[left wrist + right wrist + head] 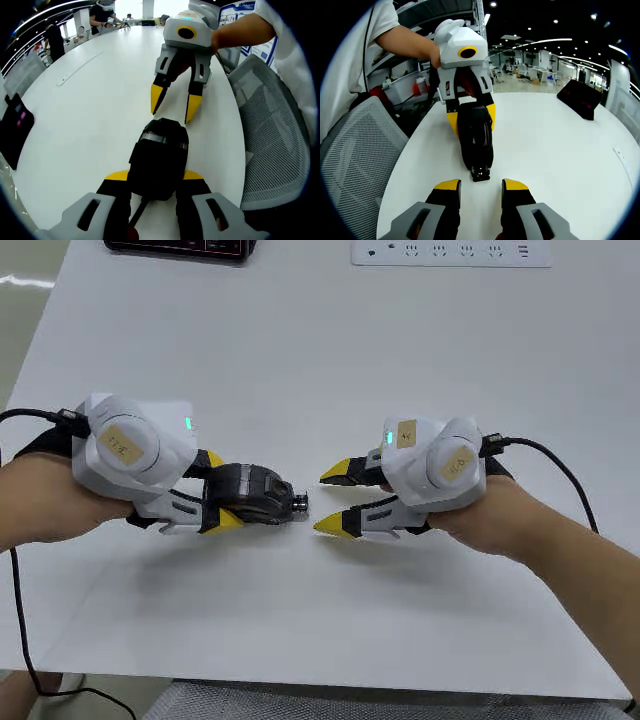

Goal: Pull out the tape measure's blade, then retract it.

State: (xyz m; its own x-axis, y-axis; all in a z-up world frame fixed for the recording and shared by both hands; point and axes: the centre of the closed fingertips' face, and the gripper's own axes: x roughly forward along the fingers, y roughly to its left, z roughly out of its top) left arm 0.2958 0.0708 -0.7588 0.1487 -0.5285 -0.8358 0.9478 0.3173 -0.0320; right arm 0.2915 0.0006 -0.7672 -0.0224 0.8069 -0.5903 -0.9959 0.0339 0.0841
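A black tape measure (252, 492) rests on the white table (300, 360), held between the yellow-tipped jaws of my left gripper (217, 490). Its blade hook (300, 504) points right, and no blade is drawn out. In the left gripper view the tape measure (159, 157) sits clamped in the left gripper (152, 176). My right gripper (335, 500) stands open just right of the hook, facing it, and does not touch it. In the right gripper view the hook (480, 175) lies just ahead of the open right gripper (479, 186), with the tape measure (476, 134) behind it.
A white power strip (450, 252) lies at the table's far edge, and a black device (180, 247) sits at the far left. A grey mesh chair (355, 155) stands beside the table. Cables (20, 620) trail from both grippers.
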